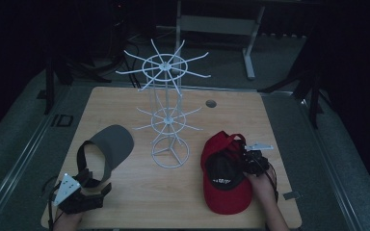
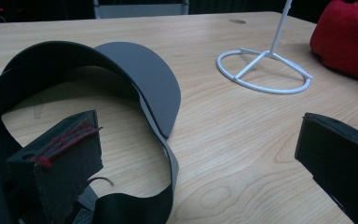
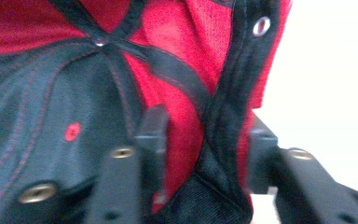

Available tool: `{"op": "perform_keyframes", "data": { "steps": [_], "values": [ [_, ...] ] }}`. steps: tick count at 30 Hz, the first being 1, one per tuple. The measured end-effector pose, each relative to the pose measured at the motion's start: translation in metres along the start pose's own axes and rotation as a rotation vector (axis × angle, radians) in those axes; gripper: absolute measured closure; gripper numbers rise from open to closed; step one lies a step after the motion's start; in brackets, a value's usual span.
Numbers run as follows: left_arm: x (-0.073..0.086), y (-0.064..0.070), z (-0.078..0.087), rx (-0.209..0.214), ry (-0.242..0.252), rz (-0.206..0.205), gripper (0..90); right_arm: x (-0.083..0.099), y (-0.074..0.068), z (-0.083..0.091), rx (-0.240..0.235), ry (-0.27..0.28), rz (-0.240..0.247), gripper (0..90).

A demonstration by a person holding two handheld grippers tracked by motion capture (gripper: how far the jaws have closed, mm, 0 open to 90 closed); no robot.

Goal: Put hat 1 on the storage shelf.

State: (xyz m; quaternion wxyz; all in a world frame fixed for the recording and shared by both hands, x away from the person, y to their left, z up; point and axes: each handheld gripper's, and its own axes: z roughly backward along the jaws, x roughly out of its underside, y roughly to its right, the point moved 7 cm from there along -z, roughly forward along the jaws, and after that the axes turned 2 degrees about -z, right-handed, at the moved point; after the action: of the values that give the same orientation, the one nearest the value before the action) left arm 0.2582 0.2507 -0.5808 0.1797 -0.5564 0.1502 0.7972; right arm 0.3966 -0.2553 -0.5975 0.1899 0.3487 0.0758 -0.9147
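Grasp step: right gripper (image 1: 248, 161) straddles red cap's (image 1: 226, 187) rim, jaws unclosed; next, clench. Left gripper (image 1: 96, 185) released.

A wooden table (image 1: 125, 101) is seen at frame centre, with a white wire rack (image 1: 167, 110) stood upright in its middle. A grey visor (image 1: 108, 147) is laid at lower left, touched by the left gripper (image 1: 84, 195). A red cap (image 1: 224, 175), upturned, is placed at lower right, its rim met by the right gripper (image 1: 253, 161).
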Motion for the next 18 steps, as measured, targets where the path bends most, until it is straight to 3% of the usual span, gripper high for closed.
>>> {"op": "perform_keyframes", "data": {
  "steps": [4,8,12,15,18],
  "values": [
    [0.001,0.000,-0.001,-0.017,-0.020,-0.019,1.1,0.000,-0.002,0.000,-0.005,0.012,0.005,83.2],
    [0.004,0.003,-0.002,-0.015,-0.049,-0.045,1.1,-0.004,-0.003,0.007,-0.004,0.058,-0.021,85.4],
    [0.002,0.007,-0.003,0.020,-0.028,-0.027,1.1,-0.018,0.001,0.028,-0.013,0.141,-0.047,85.7],
    [-0.001,0.006,-0.003,0.011,0.002,-0.032,1.1,-0.028,0.002,0.047,-0.046,0.201,-0.078,85.7],
    [-0.001,0.005,-0.003,0.000,-0.002,-0.031,1.1,-0.037,0.003,0.064,-0.076,0.254,-0.106,85.8]
  ]
}}
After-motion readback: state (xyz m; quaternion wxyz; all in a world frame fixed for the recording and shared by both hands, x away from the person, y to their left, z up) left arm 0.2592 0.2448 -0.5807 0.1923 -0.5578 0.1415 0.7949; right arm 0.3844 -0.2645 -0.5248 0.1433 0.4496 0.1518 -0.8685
